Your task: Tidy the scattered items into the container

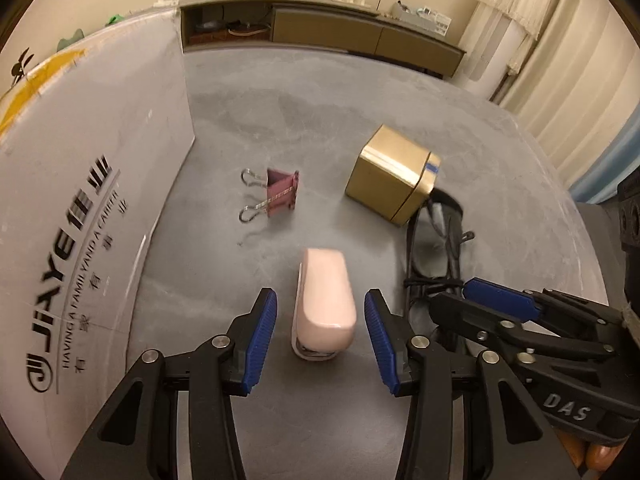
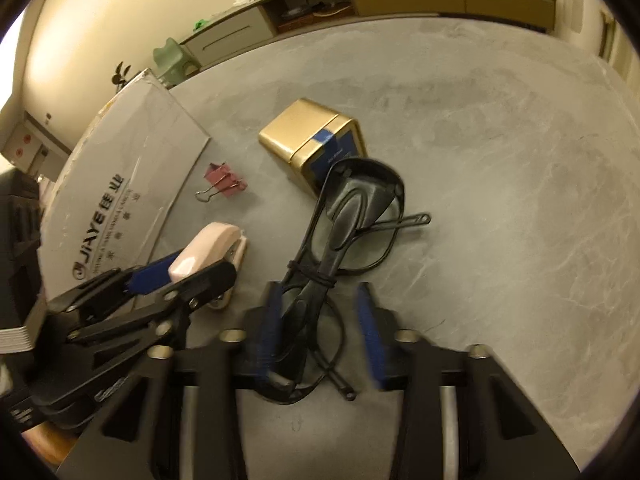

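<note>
item 1: my left gripper [image 1: 320,336], black frame with ribbed blue pads, stood wide, one pad on either side of the pale pink plastic stapler [image 1: 325,308] without touching it. the stapler lay flat on the grey stone-look tabletop [image 1: 312,120], its rounded rear end toward me.

item 2: my right gripper [image 2: 320,336], same build, also stood wide, straddling the near end of the black corded handheld device [image 2: 352,204] with its cable bundled and tied; i could not tell whether a pad touched the cable.

item 3: dark pink metal binder clip [image 1: 276,194] with silver wire handles, beyond the stapler, apart from it.

item 4: square gold tin [image 1: 394,174] with a strip of blue tape, right of the clip, the head of the black device resting against it.

item 5: large grey cardboard box [image 1: 92,184] printed "jiaye", standing along the table's left side, near the clip and stapler.
</note>
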`<state>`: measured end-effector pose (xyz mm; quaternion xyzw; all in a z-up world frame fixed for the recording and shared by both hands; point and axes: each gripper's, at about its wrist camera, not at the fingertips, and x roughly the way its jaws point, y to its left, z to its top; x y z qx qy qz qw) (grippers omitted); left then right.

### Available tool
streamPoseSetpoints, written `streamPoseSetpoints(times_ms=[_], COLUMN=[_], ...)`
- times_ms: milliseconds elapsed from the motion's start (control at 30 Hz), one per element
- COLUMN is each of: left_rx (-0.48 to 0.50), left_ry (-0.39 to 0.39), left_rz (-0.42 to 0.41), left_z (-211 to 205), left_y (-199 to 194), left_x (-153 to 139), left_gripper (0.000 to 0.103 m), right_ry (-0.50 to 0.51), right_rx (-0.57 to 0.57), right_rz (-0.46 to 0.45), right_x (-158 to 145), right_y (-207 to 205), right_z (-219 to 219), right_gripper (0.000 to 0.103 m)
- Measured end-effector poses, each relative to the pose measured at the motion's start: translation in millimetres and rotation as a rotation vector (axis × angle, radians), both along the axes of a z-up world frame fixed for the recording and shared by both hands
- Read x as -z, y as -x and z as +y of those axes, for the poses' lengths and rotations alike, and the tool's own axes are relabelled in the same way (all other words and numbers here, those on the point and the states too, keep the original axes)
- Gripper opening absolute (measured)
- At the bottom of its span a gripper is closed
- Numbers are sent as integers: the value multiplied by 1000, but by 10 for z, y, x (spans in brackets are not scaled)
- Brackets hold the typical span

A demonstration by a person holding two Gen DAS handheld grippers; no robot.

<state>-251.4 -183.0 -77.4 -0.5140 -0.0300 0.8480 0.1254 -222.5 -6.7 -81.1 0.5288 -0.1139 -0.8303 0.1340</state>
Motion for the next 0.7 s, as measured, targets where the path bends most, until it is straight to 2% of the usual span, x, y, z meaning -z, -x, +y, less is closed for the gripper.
streamPoseSetpoints(times_ms=[167, 200, 267, 300, 367, 400, 533, 700], left_rx=[-11, -2, 25, 33, 41, 48, 43, 40], left_ry=[-5, -3, 8, 24, 59, 74, 67, 45], left_rz=[28, 26, 17, 18, 37, 41, 27, 45], left_z=[-16, 9, 71, 104, 139, 156, 131, 129], left_y=[24, 36, 71, 80, 88, 90, 92, 32], left_x=[-36, -26, 31, 60, 94, 97, 65, -7], left_gripper=[42, 47, 51, 50, 43, 27, 27, 27], right_ry=[-37, -52, -67, -65, -47, -30, 27, 41], right_rx=[-11, -13, -21, -24, -25, -23, -9, -7], right_rz=[39, 41, 34, 22, 18, 12, -3, 6], right_x=[-102, -90, -17, 42, 72, 59, -7, -80], right_y=[-39, -32, -5, 14, 29, 29, -28, -111], right_z=[12, -3, -38, -41, -24, 0, 91, 114], right_gripper=[28, 35, 36, 36, 27, 22, 20, 20])
